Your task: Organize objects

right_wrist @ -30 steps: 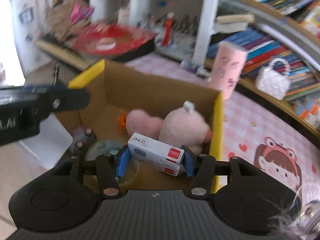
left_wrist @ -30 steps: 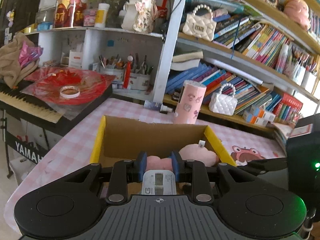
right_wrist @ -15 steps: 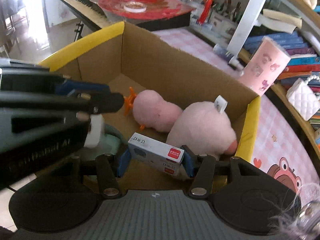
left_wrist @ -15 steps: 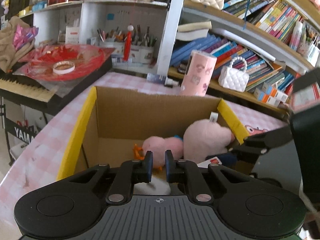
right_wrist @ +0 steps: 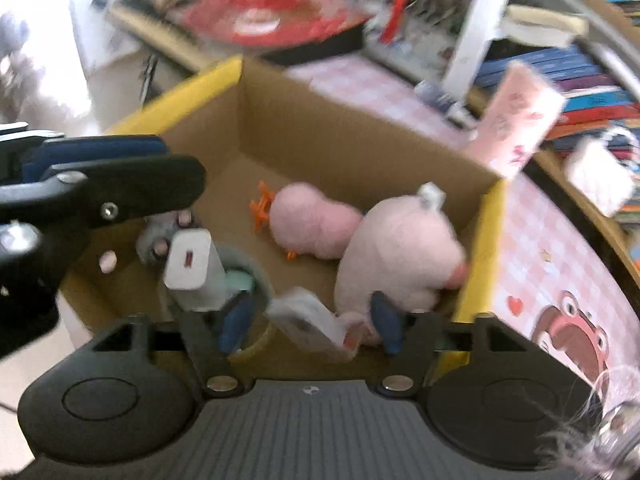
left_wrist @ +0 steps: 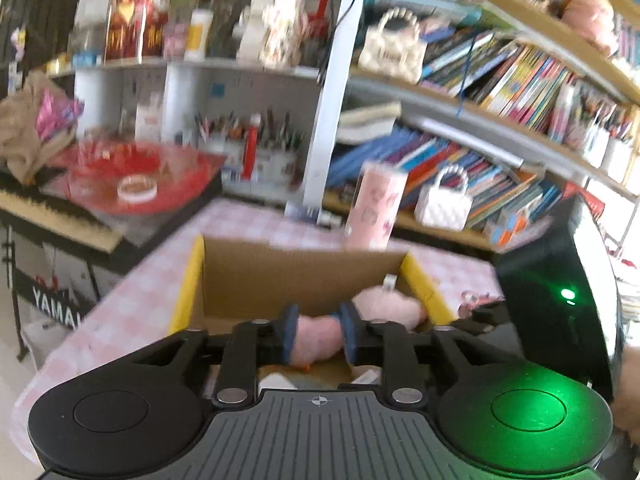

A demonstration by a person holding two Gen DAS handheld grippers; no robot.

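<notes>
A cardboard box with yellow flaps (right_wrist: 360, 148) (left_wrist: 296, 272) holds two pink plush toys (right_wrist: 312, 226) (right_wrist: 400, 256), a white device (right_wrist: 192, 270) on a grey-green round thing, and a white staples box (right_wrist: 312, 322). My right gripper (right_wrist: 310, 320) is open above the box's near edge; the staples box lies loose between its fingers, tilted down. My left gripper (left_wrist: 318, 336) is open and empty above the box, a pink plush (left_wrist: 316, 340) behind its fingers. It also shows at the left in the right wrist view (right_wrist: 120, 184).
The box stands on a pink checked tablecloth (left_wrist: 132, 308). A pink cup (left_wrist: 374, 210) stands behind the box. Bookshelves (left_wrist: 480, 120) with white handbags fill the back. A keyboard with a red dish (left_wrist: 132, 180) stands at the left.
My left gripper let go of the white device into the box, then opened and rose. My right gripper opened and released the staples box, which dropped into the cardboard box.
</notes>
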